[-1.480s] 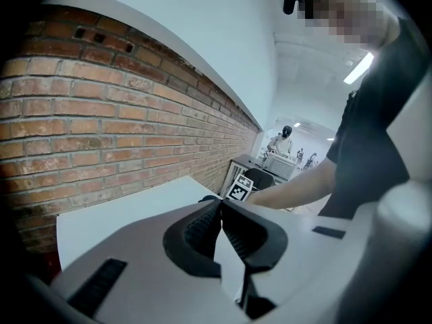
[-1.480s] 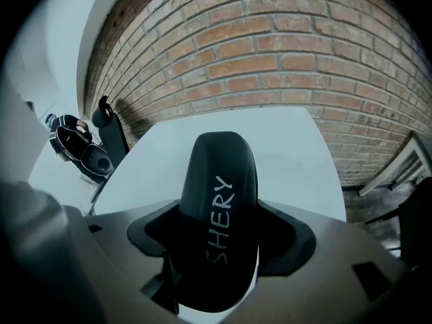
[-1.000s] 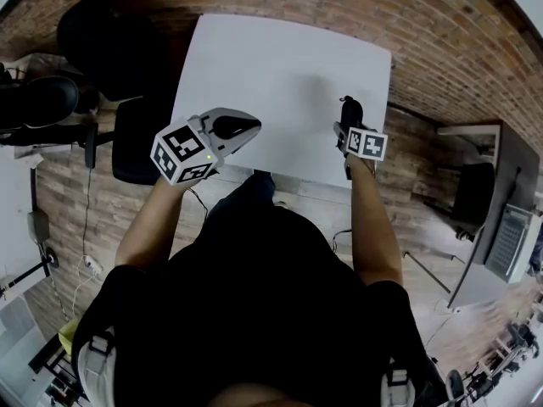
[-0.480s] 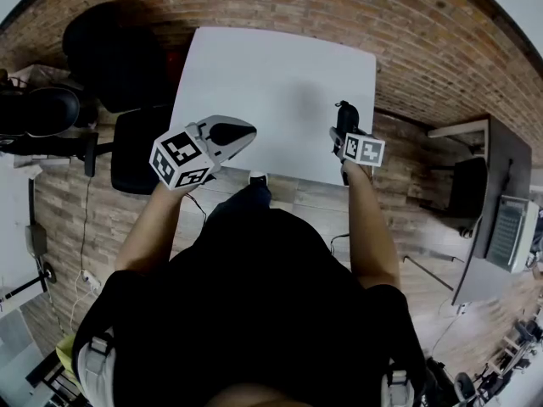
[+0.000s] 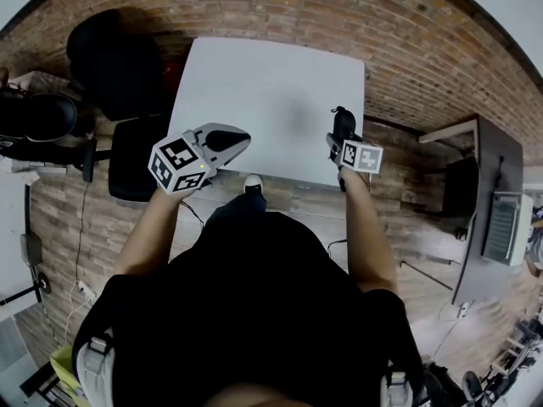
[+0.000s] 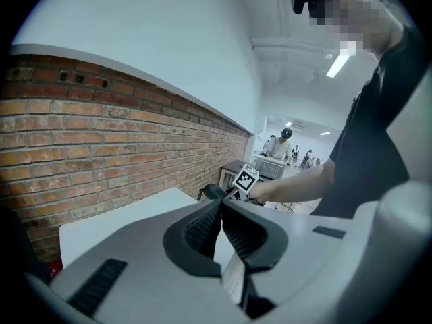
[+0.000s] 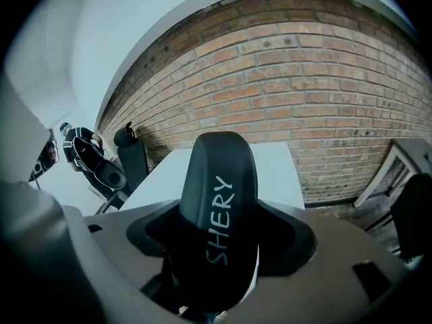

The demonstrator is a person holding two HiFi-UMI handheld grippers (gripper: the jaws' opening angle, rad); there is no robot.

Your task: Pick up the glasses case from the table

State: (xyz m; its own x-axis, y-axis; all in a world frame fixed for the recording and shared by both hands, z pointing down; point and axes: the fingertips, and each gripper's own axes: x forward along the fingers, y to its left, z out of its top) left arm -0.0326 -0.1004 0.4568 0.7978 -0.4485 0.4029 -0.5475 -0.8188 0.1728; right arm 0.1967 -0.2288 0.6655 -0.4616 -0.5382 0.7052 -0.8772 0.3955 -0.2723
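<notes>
The right gripper (image 5: 341, 132) is clamped on the black glasses case (image 7: 217, 201), its jaws set wide against the case's two sides; the case runs lengthwise out of the jaws, rounded end foremost, with the pale lettering "SHERY" along its top; in the head view it sits over the white desk's (image 5: 254, 83) right edge, close to the near right corner, and in the right gripper view its far end stands clear above the desktop, against the brick wall (image 7: 317, 79); the left gripper (image 5: 238, 138) is held over the desk's near left corner with its ribbed jaws closed tip to tip and nothing between them; its marker cube (image 5: 179, 164) sits off the near edge, toward the person; a black chair (image 5: 134, 155) stands just beside the desk's left edge; the person's forearms reach in from the near side, one to each gripper.
</notes>
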